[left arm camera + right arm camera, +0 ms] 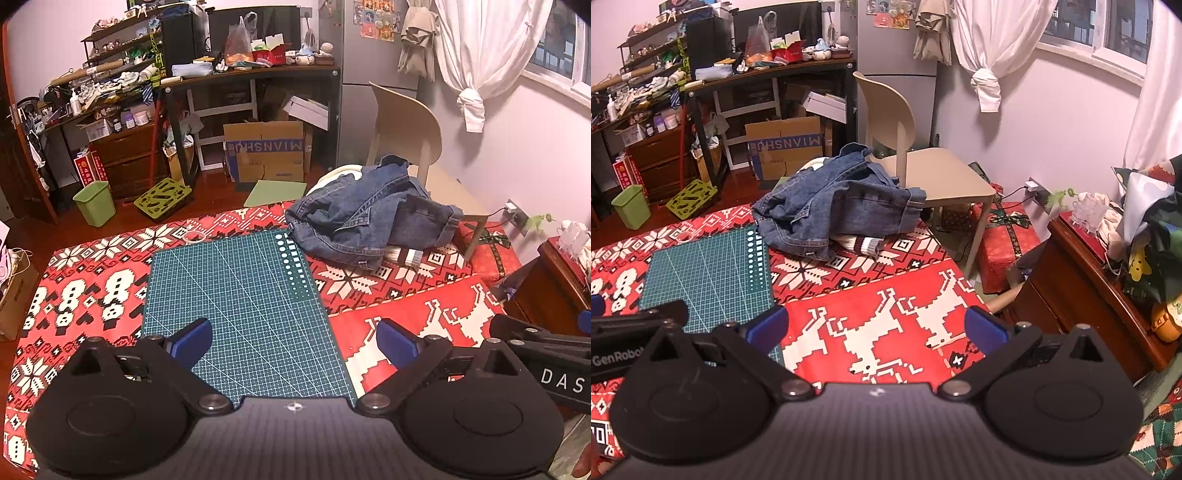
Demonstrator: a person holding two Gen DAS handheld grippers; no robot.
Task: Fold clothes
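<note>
Crumpled blue denim jacket (369, 218) heaped atop striped-cuff white knit garment (404, 255); far end of red patterned cloth (424, 325), beside mat.

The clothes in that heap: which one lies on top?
The blue denim jacket lies on top, crumpled; the white knit garment with striped cuff only peeks out from beneath it.

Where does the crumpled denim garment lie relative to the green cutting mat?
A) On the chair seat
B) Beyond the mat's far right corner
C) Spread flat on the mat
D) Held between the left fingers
B: the denim garment is heaped past the cutting mat's far right corner.
</note>
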